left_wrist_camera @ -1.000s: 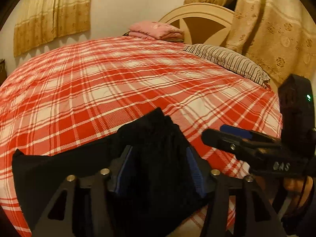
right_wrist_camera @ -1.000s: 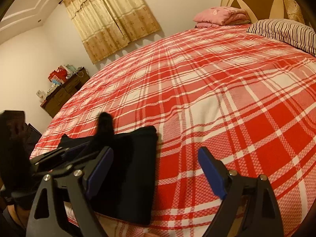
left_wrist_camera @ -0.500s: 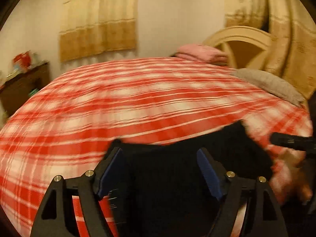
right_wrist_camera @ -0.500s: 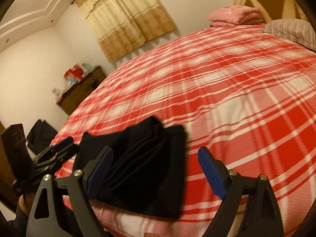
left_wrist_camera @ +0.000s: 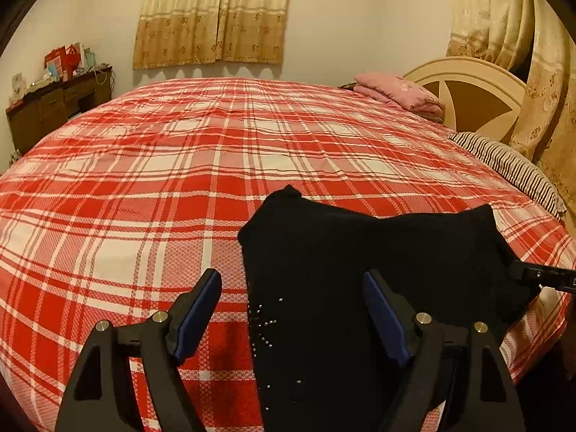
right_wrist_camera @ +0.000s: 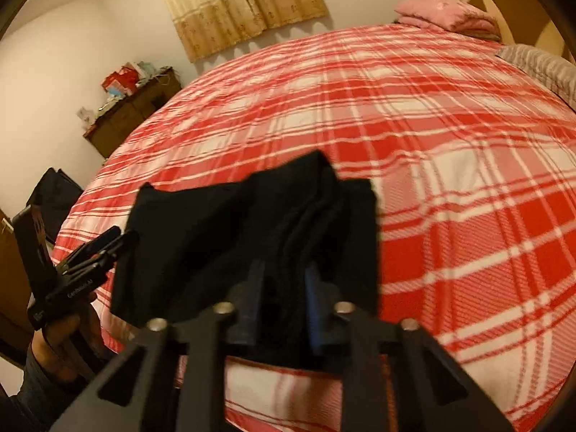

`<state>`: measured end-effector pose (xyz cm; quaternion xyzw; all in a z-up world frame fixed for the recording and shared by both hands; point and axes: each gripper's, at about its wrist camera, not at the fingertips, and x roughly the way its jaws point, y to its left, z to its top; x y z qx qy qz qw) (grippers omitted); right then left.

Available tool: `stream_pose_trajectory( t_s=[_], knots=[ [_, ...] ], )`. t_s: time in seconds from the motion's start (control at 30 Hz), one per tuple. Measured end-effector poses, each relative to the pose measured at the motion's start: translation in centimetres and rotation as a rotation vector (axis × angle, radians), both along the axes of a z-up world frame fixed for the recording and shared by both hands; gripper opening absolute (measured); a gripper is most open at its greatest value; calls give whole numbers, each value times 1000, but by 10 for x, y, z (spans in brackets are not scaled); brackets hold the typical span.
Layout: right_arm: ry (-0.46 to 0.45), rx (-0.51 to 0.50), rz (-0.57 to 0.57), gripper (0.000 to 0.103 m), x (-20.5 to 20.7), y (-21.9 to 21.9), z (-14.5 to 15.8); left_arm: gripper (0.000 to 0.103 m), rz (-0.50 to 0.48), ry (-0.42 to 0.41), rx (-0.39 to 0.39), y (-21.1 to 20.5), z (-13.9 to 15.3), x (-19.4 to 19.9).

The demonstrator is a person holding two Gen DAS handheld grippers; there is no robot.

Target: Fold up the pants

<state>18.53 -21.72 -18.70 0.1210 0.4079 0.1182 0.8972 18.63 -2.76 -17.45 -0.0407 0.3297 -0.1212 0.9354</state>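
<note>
Plaid bedspread (left_wrist_camera: 180, 180), pink blanket (left_wrist_camera: 399, 90), striped pillow (left_wrist_camera: 511, 169), wooden dresser (left_wrist_camera: 54, 104).

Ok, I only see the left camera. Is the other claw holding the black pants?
Observer: Yes. In the right camera the right claw is shut on a bunched part of the black pants.
Kid: Are the pants flat there?
Observer: No, they rise in stacked folds just beyond the pads.
Kid: Can you see my claw from there?
Observer: Yes, the left claw sits by the pants' left edge, and a hand is holding its handle.
</note>
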Motion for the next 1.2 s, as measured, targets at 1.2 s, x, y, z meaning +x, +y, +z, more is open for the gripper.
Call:
stream_pose_trajectory(
  t_s=[1.2],
  knots=[
    [-105,-47,-46,47,-14,-16,29,93,35,52,-25,8,-21,7]
  ],
)
